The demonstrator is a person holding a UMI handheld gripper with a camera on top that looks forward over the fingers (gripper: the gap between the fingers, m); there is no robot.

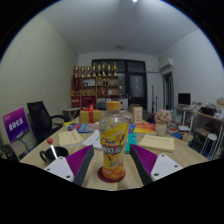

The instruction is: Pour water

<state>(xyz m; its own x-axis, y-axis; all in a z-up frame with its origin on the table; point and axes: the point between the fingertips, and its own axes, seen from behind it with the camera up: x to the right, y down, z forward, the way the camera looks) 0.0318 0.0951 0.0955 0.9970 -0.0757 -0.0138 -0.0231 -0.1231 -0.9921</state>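
A clear plastic bottle (pixel 113 140) with an orange cap, a yellow and purple label and orange liquid stands upright on the wooden table (pixel 105 183). It stands between the fingers of my gripper (pixel 112 152). The purple pads (pixel 84 158) flank it left and right, with a narrow gap showing at each side, so the gripper is open about it. The bottle's base rests on the table top.
The table beyond the bottle is cluttered: a black mug (pixel 50 153) to the left, a yellow sheet (pixel 157 143) to the right, boxes and small items further back. A red shelf (pixel 95 88) stands at the far wall, an office chair (pixel 40 116) at the left.
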